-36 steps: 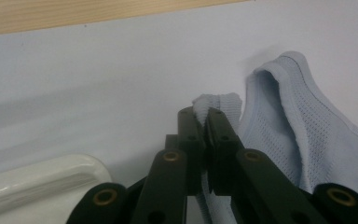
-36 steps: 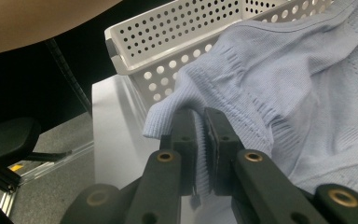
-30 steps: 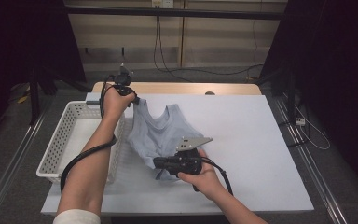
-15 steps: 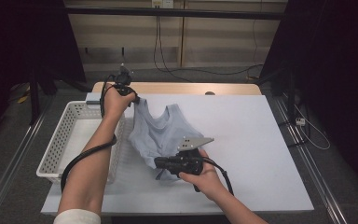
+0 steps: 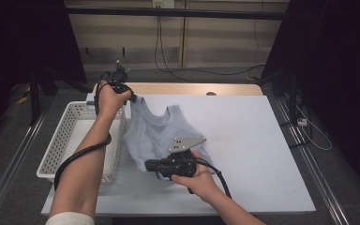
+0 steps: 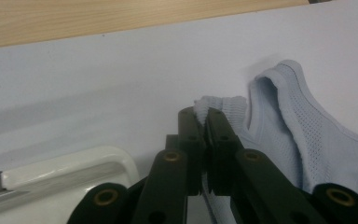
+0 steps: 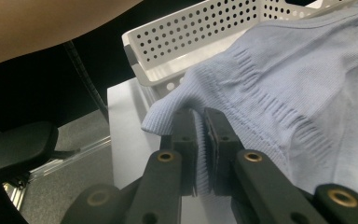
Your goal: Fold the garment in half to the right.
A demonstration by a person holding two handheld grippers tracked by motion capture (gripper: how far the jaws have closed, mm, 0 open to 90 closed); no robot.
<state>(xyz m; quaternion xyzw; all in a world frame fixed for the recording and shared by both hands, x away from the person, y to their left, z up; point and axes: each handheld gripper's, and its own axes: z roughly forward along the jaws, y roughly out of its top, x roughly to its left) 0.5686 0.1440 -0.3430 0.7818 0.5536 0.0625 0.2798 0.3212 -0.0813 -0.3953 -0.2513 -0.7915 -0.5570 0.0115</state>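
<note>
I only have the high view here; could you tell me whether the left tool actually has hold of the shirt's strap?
Observer: Yes. In the left gripper view the left tool is shut on a bunched bit of the pale blue shirt, which pokes out above its tips.
Operator: Thank you. And is the right tool gripping too, or just resting on the cloth?
Observer: Gripping. In the right gripper view the right tool is shut on a ribbed edge of the shirt, with the cloth sandwiched between the pads.
Operator: Is the basket close to that corner?
Observer: The white basket stands just behind the held corner, with its perforated wall facing the tool.
</note>
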